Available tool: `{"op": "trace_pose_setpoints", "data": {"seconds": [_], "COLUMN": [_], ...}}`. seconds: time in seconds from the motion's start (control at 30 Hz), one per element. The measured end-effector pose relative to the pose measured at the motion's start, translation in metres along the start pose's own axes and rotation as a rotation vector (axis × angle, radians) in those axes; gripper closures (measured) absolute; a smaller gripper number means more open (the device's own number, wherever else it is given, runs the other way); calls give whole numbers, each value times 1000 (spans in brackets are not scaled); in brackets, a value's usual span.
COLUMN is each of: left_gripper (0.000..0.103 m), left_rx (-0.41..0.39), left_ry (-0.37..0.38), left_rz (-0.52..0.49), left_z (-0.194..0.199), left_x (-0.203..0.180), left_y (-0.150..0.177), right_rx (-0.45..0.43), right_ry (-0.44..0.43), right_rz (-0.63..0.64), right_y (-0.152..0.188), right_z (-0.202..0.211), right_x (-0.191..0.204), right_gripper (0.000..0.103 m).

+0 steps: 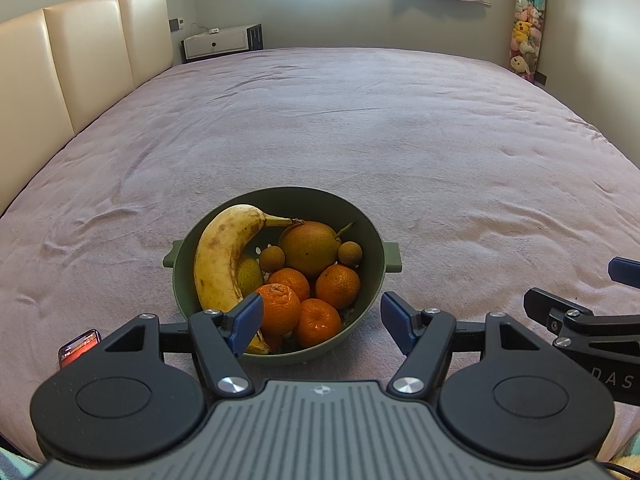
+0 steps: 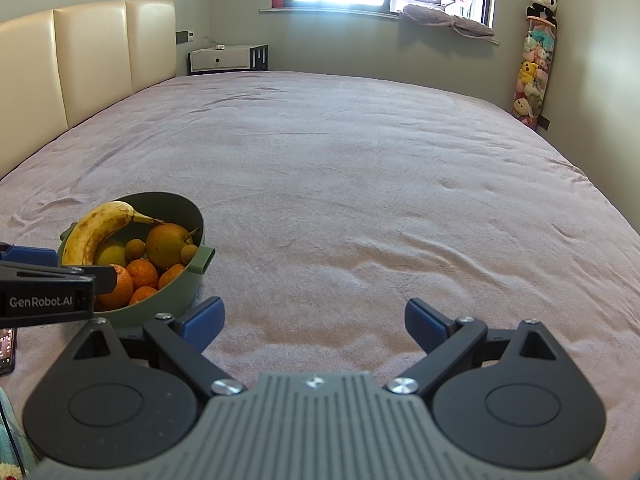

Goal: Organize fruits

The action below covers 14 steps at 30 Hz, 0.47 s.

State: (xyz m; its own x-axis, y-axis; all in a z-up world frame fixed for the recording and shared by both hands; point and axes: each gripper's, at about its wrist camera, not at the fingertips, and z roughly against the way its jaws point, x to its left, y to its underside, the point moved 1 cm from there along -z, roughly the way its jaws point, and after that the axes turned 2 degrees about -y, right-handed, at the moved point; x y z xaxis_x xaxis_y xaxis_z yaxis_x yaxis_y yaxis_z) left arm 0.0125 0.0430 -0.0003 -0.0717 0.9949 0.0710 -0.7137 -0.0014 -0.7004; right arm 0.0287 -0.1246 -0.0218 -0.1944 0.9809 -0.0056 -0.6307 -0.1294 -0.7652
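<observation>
A green two-handled bowl (image 1: 360, 222) (image 2: 180, 292) rests on the bed near its front edge. It holds a spotted banana (image 1: 218, 256) (image 2: 96, 228), a brown pear (image 1: 310, 246) (image 2: 166, 244), several mandarins (image 1: 338, 286) (image 2: 142, 272), two small brown round fruits (image 1: 272, 258) and a greenish fruit (image 1: 250, 276) half hidden under the banana. My left gripper (image 1: 322, 320) is open just in front of the bowl's near rim, nothing between its blue pads. My right gripper (image 2: 314, 322) is open over bare blanket to the bowl's right, empty.
The pinkish blanket (image 1: 360, 140) covers the whole bed. A cream padded headboard (image 1: 80, 68) runs along the left. A phone (image 1: 78, 348) lies at the front left. A bedside cabinet (image 1: 218, 42), a window and a hanging column of plush toys (image 1: 526, 40) stand at the far wall.
</observation>
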Motion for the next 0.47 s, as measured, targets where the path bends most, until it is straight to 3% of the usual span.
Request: {"op": "trace_pose_setpoints", "data": {"seconds": [0.47], "left_gripper": [24], "left_rx": [-14], "left_ry": [2], "left_rz": [-2], "left_z": [2], "left_x": [0], "left_y": [1], "right_rx": [3], "right_ry": [2], "right_rz": [-1], "right_y": [1], "right_z": [-1], "right_x": [0], "right_gripper": [9]}}
